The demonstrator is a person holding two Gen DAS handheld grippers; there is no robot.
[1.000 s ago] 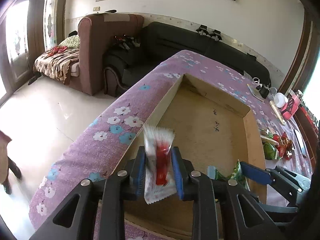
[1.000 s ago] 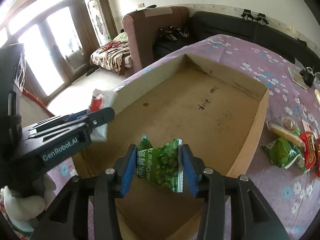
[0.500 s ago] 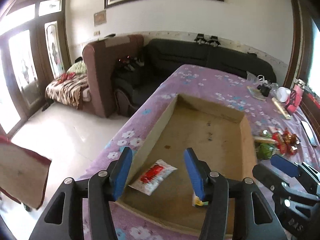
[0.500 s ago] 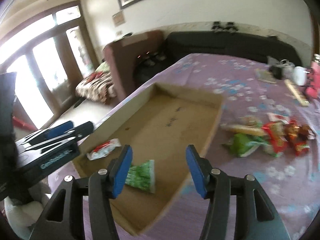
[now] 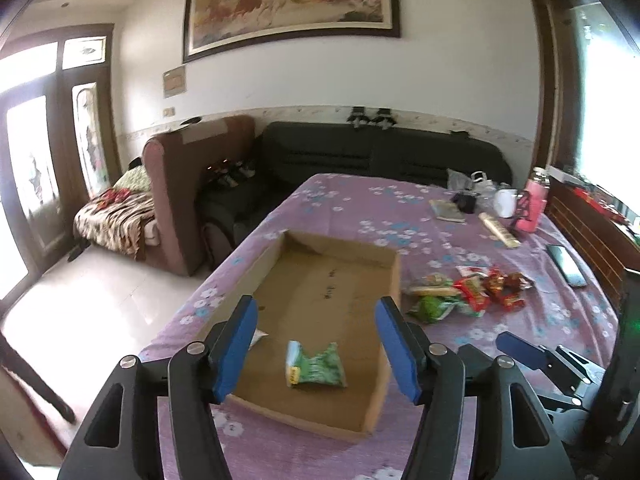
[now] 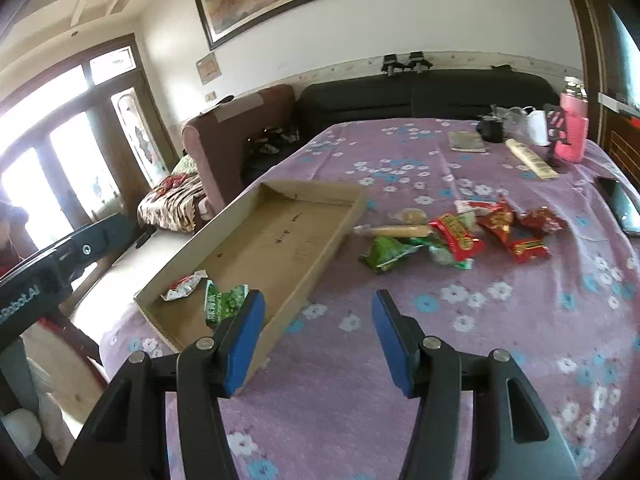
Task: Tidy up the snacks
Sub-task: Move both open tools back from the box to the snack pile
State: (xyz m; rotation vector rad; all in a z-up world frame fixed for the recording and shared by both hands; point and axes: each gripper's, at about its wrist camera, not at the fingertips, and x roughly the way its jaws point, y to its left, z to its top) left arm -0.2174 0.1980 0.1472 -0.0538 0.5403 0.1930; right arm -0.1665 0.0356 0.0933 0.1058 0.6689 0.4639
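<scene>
A shallow cardboard box [image 5: 394,280] [image 6: 320,264] lies on the purple flowered cloth. Inside it, at the near end, lie a green snack packet [image 5: 316,366] [image 6: 224,304] and a red-and-white packet [image 6: 182,286]; the left wrist view hides most of the latter behind a finger. My left gripper [image 5: 315,308] hovers above the box's near end, its jaws opening with nothing between them. My right gripper [image 6: 318,300] is open and empty above the cloth, just right of the box. A pile of loose red and green snacks [image 5: 468,292] [image 6: 460,236] lies to the right of the box.
Further back on the table stand a pink bottle [image 6: 572,132], a white mug [image 6: 536,126] and a long pale packet [image 6: 528,158]. A phone [image 6: 620,204] lies at the right edge. The table's left edge drops to the floor; sofas stand behind.
Both grippers let go of their packets, which now lie in the box. Both have pulled back and up, and the right one has swung right, over the cloth.
</scene>
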